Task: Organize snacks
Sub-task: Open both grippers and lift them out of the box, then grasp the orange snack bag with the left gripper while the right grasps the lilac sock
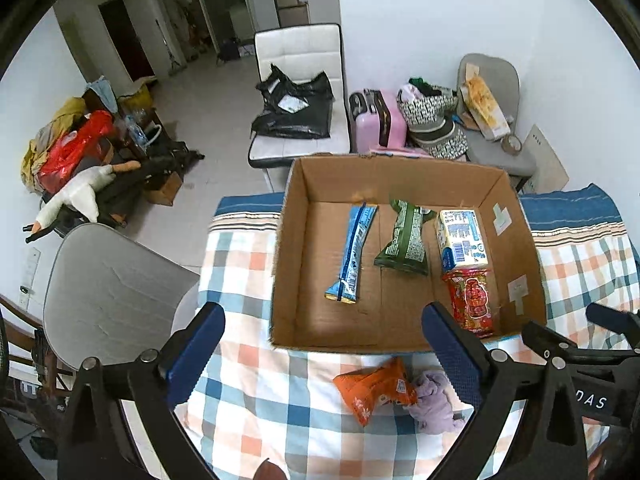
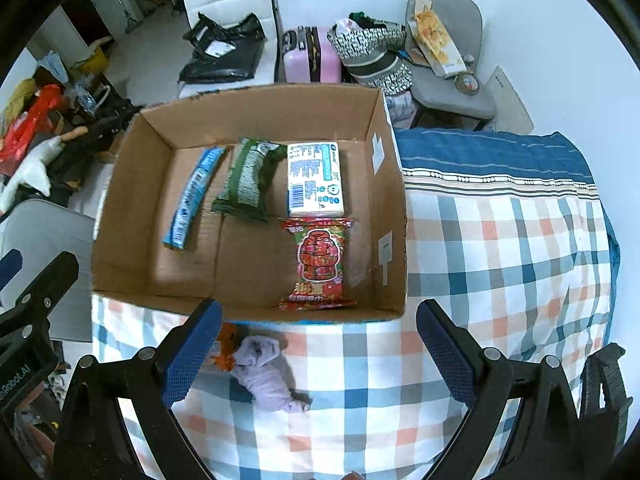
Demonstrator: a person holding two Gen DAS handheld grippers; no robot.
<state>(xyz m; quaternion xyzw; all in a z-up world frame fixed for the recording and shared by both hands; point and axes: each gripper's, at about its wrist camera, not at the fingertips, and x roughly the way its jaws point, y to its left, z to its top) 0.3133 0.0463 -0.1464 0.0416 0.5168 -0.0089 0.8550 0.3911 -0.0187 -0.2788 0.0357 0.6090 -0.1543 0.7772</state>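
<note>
The cardboard box [image 2: 392,184] fills the upper centre of my right view, on the checked worktop [image 2: 500,240]. It holds four snacks: a blue stick, green bag, white pack and red packet [image 2: 318,260]. One orange packet [image 1: 374,388] lies outside, lower centre, touching a purple cloth [image 1: 434,400]. My left claw [image 1: 324,356] and right claw [image 2: 320,352] gape wide, empty. I'd grip the orange packet alone, avoiding the cloth.

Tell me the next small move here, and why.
Probably lower the left tool onto the orange snack packet and close on it. Four snacks already lie in the cardboard box; the orange packet is the only one left on the checked cloth, beside a lilac soft toy. Both tools are open and empty, and the left one frames the packet.
</note>
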